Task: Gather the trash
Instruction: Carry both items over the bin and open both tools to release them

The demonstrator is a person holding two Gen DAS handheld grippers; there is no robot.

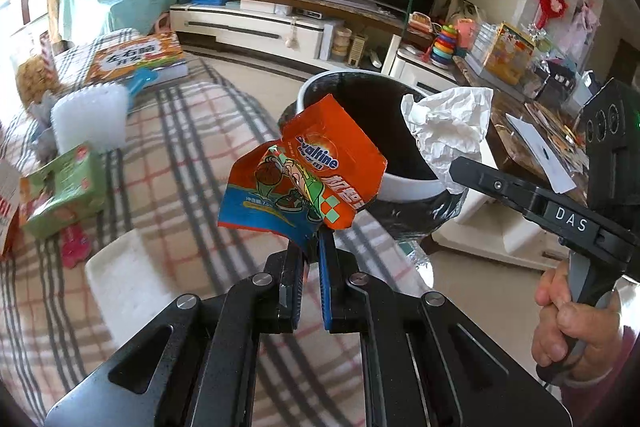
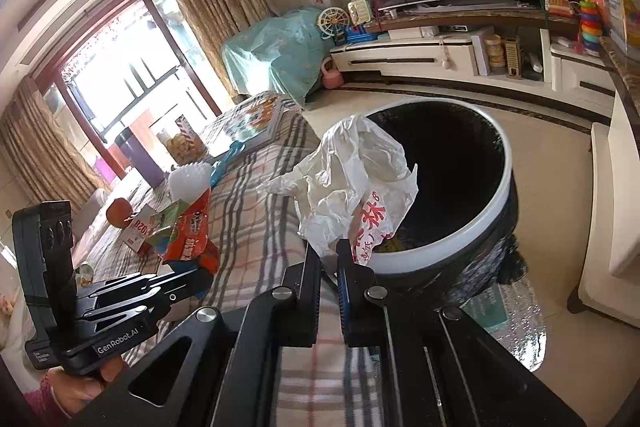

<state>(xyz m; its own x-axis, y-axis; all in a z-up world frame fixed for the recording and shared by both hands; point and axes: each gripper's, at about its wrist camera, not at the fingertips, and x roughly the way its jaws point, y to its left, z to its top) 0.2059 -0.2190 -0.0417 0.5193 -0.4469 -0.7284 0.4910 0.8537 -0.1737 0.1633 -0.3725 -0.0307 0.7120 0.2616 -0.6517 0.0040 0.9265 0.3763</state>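
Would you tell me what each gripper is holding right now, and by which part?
The left gripper pinches the orange Ovaltine packet by its bottom edge. The right gripper pinches the crumpled white plastic bag by its lower end.

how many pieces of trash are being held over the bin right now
2. The orange Ovaltine wrapper hangs from the left gripper at the bin's near rim; the crumpled white plastic bag is in the right gripper over the opening.
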